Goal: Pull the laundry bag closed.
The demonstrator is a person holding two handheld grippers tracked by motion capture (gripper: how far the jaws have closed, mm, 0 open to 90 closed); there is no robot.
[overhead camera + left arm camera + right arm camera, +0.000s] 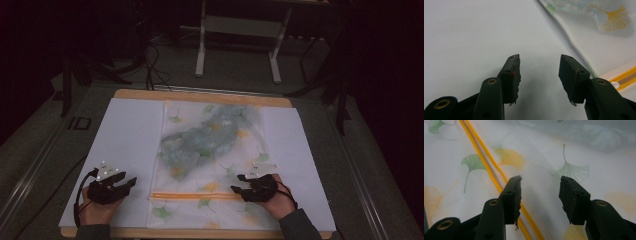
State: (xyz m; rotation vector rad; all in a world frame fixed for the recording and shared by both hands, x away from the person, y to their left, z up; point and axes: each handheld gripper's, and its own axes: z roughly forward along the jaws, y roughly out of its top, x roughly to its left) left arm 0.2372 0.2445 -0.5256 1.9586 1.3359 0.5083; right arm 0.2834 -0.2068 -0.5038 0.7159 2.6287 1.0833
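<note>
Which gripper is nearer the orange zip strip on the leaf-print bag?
Right. The right gripper hangs open over the orange zip strip; the left gripper stands open over white paper beside the bag.

High cam overhead; tongs cams close, sharing bag [210, 150].

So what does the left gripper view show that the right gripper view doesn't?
Left gripper view: the plain white sheet under the open left gripper, and the bag only at its edge. Right gripper view: the open right gripper over the bag, green ginkgo leaves, and the bluish cloth inside. Both: the bag's orange zip strip and a yellow ginkgo print.
</note>
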